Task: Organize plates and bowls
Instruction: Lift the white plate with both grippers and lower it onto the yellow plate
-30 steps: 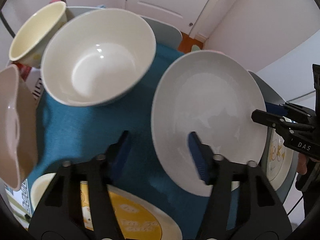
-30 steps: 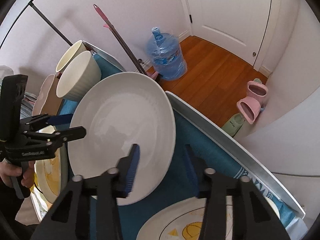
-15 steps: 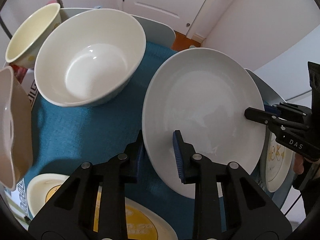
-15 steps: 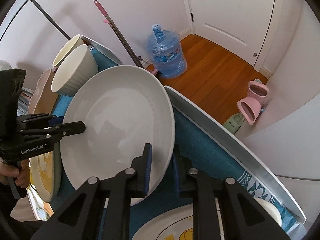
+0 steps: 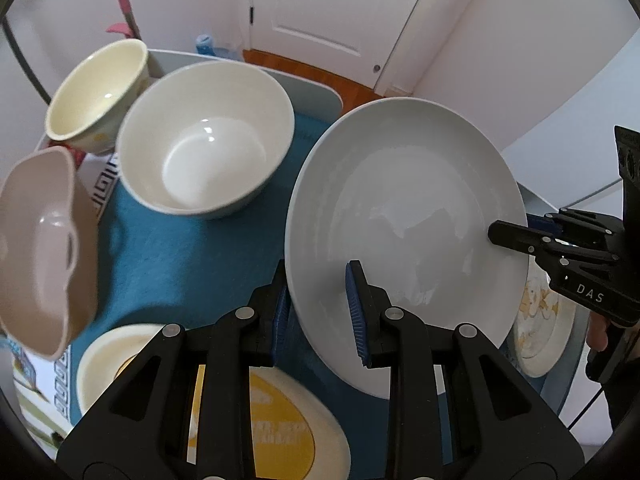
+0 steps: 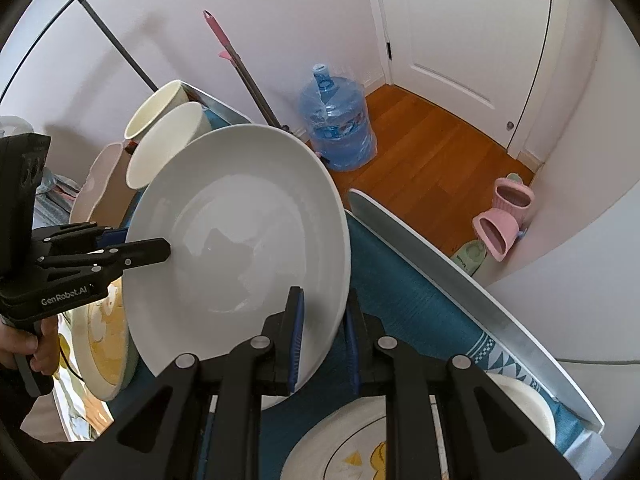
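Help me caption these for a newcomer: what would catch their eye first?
The big white plate dominates the middle of both views, tilted above the blue cloth, with the left gripper and right gripper each clamped on its rim from opposite sides. Next, the white bowl sits behind it on the cloth, and a blue water jug stands on the wood floor.

Plate (image 5: 404, 216) held over the table (image 5: 180, 256), between both grippers.
Left gripper (image 5: 320, 312) clamps its near rim, right gripper (image 6: 322, 340) the opposite rim; two bowls (image 5: 204, 152) stand behind-left, a printed plate (image 5: 280, 432) lies nearest.
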Available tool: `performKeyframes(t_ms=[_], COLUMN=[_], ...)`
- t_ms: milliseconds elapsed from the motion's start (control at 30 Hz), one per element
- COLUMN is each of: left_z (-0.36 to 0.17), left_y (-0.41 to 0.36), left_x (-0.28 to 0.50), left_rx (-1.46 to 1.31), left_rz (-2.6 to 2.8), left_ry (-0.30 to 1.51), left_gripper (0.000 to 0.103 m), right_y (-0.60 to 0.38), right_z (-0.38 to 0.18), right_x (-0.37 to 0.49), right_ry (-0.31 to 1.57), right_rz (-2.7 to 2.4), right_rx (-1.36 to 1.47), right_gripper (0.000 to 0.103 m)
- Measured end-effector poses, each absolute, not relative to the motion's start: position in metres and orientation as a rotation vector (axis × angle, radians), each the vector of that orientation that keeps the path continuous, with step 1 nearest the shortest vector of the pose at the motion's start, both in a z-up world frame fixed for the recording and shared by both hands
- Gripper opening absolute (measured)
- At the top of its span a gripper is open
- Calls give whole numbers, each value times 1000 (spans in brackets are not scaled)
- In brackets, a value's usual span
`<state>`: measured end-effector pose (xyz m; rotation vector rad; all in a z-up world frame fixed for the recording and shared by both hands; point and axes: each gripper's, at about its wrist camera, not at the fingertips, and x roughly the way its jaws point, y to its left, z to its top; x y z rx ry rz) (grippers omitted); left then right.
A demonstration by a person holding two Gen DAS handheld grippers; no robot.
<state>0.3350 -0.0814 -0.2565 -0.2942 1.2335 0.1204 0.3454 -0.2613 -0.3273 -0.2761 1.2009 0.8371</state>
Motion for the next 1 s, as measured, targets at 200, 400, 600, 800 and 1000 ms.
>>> performKeyframes(t_ms=[200,400,600,800,1000], left_z=[-217,-186,-178,-197,-225], left_y=[-81,-66,-41,-14,2], left_x=[298,248,192,173,167], left_rx=[-298,-289,-246,-210,-158], left_rz=[129,103,29,-74,-150], left_ry=[1194,1176,1217,1275,1311], left_gripper=[24,24,24,24,24], right_y=[-254,-243,-229,-210,-188], right_z=[-294,-266,-267,-288,-308], right_x=[321,279,222,169,140], right_ry=[1174,1161,1195,1243,1258], right_rz=[863,848,770,638,505], right_rx=[-284,-247,-185,-93,-53], right_gripper=[18,18,18,18,18])
